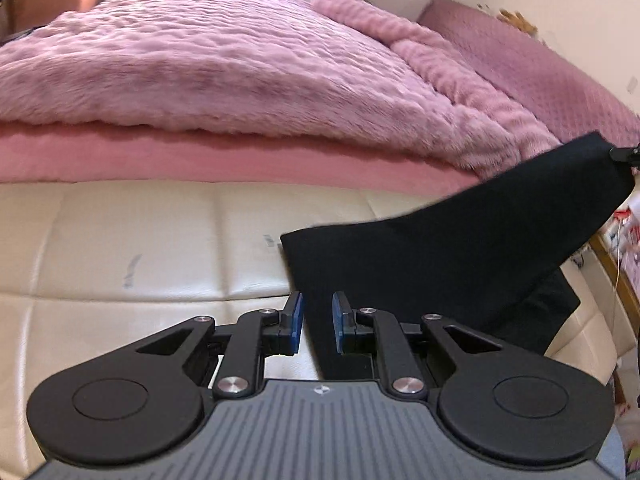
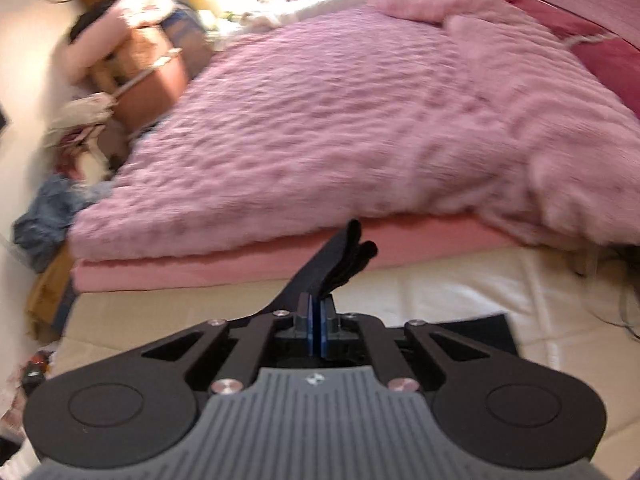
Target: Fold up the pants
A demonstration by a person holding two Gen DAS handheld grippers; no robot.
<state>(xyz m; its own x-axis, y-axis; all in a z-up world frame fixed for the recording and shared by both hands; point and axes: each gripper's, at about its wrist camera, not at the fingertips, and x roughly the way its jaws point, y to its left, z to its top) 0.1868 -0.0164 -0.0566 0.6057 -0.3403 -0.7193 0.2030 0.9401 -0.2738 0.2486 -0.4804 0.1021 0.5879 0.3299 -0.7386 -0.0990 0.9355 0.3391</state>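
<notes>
Black pants (image 1: 460, 256) lie partly on the cream quilted mattress (image 1: 140, 264) and rise toward the upper right in the left wrist view. My left gripper (image 1: 318, 322) is open, its blue pads on either side of the pants' near edge without pinching it. My right gripper (image 2: 318, 320) is shut on a bunched edge of the pants (image 2: 340, 256), which sticks up past the fingertips; more black fabric (image 2: 476, 332) lies on the mattress behind it. The right gripper's tip shows at the right edge of the left wrist view (image 1: 624, 154), holding the raised corner.
A fluffy pink blanket (image 1: 224, 64) on a pink sheet (image 1: 200, 160) covers the bed beyond the mattress strip. A purple headboard cushion (image 1: 540, 68) is at the right. Baskets and clutter (image 2: 132, 64) and a blue cloth pile (image 2: 52, 212) sit beside the bed at the left.
</notes>
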